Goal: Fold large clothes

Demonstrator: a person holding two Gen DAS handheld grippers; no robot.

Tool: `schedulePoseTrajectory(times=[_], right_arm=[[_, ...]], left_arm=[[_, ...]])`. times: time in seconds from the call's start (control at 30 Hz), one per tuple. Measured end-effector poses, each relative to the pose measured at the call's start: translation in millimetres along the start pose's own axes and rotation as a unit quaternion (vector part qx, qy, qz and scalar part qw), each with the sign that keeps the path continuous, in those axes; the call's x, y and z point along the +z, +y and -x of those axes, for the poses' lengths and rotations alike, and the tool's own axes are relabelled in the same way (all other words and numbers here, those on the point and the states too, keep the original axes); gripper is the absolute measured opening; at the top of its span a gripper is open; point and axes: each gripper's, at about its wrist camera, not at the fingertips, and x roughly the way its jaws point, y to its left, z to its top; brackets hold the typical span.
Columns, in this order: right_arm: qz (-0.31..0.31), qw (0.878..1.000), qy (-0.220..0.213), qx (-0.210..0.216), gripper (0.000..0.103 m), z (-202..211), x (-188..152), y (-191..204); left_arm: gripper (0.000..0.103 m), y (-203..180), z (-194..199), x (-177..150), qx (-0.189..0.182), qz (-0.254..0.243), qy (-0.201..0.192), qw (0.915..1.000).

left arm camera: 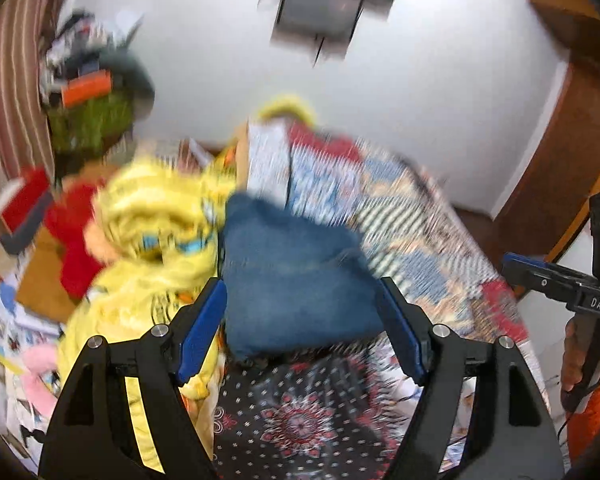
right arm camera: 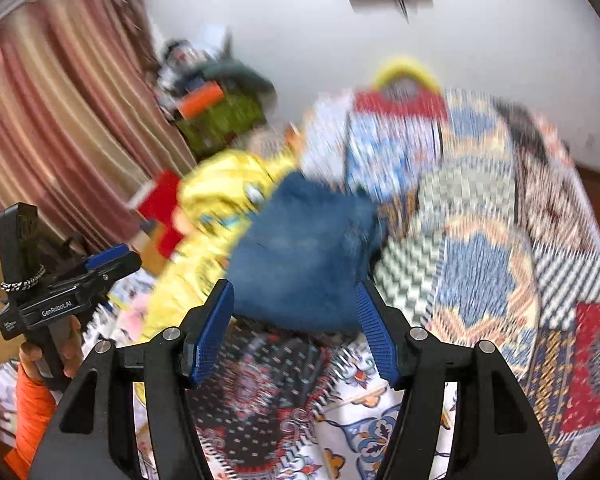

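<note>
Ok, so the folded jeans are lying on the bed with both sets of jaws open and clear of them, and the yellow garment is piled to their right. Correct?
Not quite. The yellow garment is piled to the left of the folded jeans, as both wrist views show. The rest stands: the jeans lie on the bed, and the left gripper and right gripper are open and clear of them.

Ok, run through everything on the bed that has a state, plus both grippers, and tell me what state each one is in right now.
Blue jeans: folded into a compact bundle, lying on the bed, not gripped.
Yellow garment: crumpled, unfolded, beside the jeans.
Patterned bedspread: spread over the bed.
Left gripper: open, nothing between the jaws.
Right gripper: open, nothing held.
</note>
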Motion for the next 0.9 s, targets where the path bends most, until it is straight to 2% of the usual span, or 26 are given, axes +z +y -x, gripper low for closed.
schedulePoseTrajectory(times=[0.1, 0.23, 0.3, 0.37, 0.43, 0.53, 0.63, 0.67, 0.73, 0.77, 0.8, 0.9], right_arm=[[0.031, 0.997, -0.069, 0.016, 0.059, 49, -4, 28], [0.056, 0.986, -0.155, 0.023, 0.059, 102, -18, 60], [0.064, 0.980, -0.188, 0.024, 0.059, 122, -29, 73], [0.068, 0.973, -0.217, 0.026, 0.059, 140, -42, 83], [0.070, 0.968, -0.239, 0.024, 0.059, 152, -54, 90], [0.074, 0.962, -0.262, 0.017, 0.059, 164, -71, 98], [0.079, 0.961, -0.266, 0.008, 0.059, 164, -80, 102], [0.080, 0.960, -0.266, 0.001, 0.060, 164, -83, 103], [0.079, 0.960, -0.269, -0.013, 0.067, 164, -86, 103], [0.077, 0.959, -0.273, -0.020, 0.076, 165, -88, 103], [0.074, 0.958, -0.277, -0.026, 0.085, 166, -89, 102], [0.071, 0.955, -0.286, -0.042, 0.097, 168, -91, 100]], left_arm=[[0.076, -23, 49, 4, -0.010, -0.018, -0.061, 0.9980], [0.076, -57, 117, -9, -0.015, -0.041, -0.148, 0.9879], [0.076, -72, 138, -18, -0.003, -0.058, -0.180, 0.9820], [0.076, -92, 162, -33, 0.024, -0.079, -0.222, 0.9715], [0.076, -106, 175, -47, 0.041, -0.091, -0.246, 0.9640], [0.076, -122, 188, -66, 0.048, -0.102, -0.270, 0.9563], [0.077, -128, 192, -80, 0.048, -0.098, -0.276, 0.9550], [0.080, -128, 192, -83, 0.049, -0.096, -0.275, 0.9555], [0.091, -128, 192, -89, 0.056, -0.089, -0.276, 0.9555], [0.099, -129, 193, -90, 0.060, -0.085, -0.278, 0.9549], [0.102, -128, 193, -92, 0.062, -0.082, -0.281, 0.9542], [0.102, -129, 193, -95, 0.063, -0.080, -0.279, 0.9548]])
